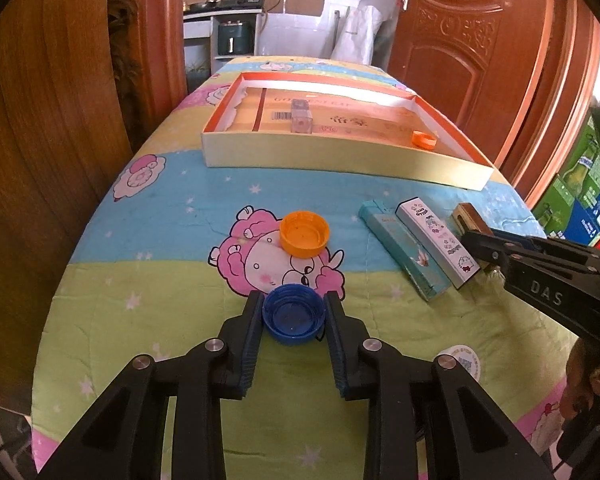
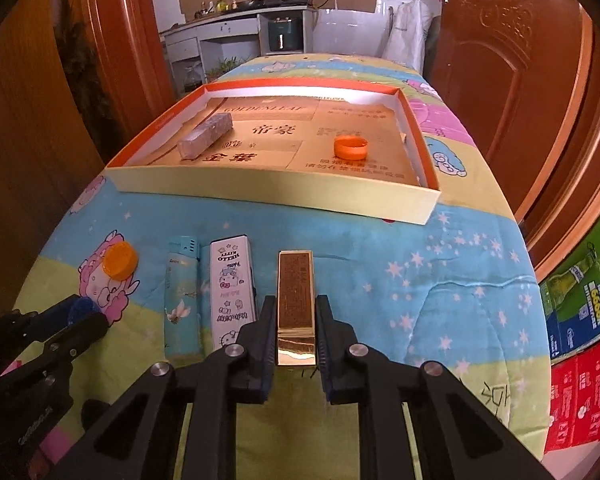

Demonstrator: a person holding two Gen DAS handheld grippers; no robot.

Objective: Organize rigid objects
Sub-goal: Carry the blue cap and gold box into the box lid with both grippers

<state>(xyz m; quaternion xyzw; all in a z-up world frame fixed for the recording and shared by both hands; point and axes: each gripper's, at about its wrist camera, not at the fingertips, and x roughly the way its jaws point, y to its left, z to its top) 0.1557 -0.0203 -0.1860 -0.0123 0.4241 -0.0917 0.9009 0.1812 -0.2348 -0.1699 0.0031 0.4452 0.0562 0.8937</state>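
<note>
the left gripper (image 1: pixel 294 314) has its two fingers pressed against the sides of a round blue plastic bottle cap (image 1: pixel 294 314), which sits open side up on the quilted cartoon-print cloth (image 1: pixel 172 200), at 6 o'clock from an orange plastic bottle cap (image 1: pixel 304 233). the right gripper (image 2: pixel 296 320) pinches the near end of a gold rectangular metal lighter (image 2: pixel 295 292) lying flat on the cloth, with a white hello kitty lighter (image 2: pixel 233 284) and a teal floral lighter (image 2: pixel 182 292) at its 9 o'clock.

the blue cap looks light, stiff and thin-walled; a hold across its ribbed rim should suit it, though it could pop out if squeezed hard. the gold lighter looks heavier with slick polished sides, so a hold nearer its middle would likely balance it better.

at 12 o'clock the shallow cardboard tray (image 2: pixel 260 194) holds a clear plastic block (image 2: pixel 206 136) and another orange cap (image 2: pixel 350 147). the blue cap is mostly hidden behind the left gripper in the right wrist view, and whether either object is lifted cannot be told.
</note>
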